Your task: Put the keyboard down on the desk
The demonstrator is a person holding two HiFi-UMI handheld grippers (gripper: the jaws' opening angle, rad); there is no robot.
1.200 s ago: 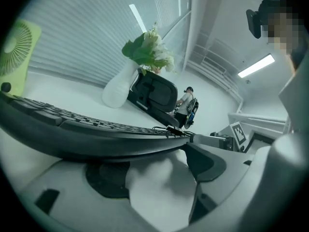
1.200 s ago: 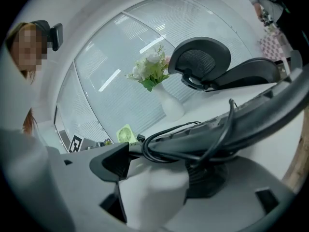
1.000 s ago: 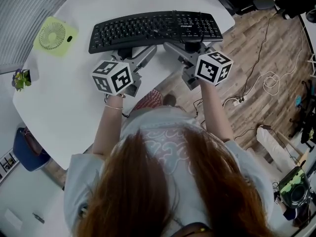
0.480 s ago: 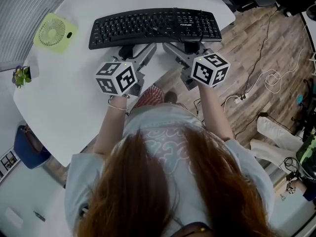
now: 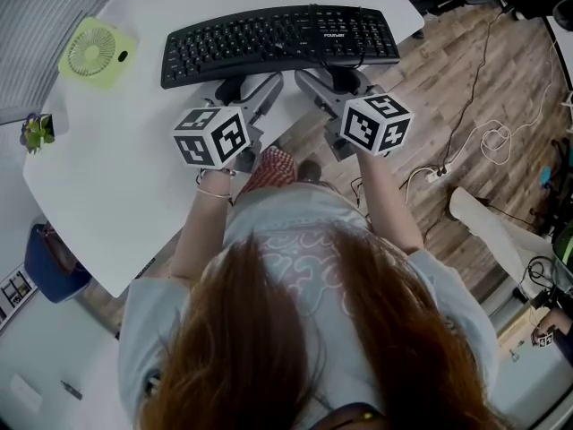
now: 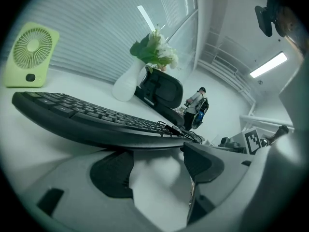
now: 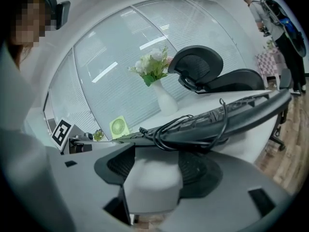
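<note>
Head view: the black plastic keyboard point(image 5: 282, 43) lies flat on the white desk point(image 5: 116, 177). The left gripper point(image 5: 246, 88) and right gripper point(image 5: 331, 81) sit at its near edge, jaws spread, clasping nothing.

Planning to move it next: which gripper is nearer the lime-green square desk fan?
Left. The left gripper is below-right of the lime-green fan; the right gripper lies farther right, beyond the left one.
</note>
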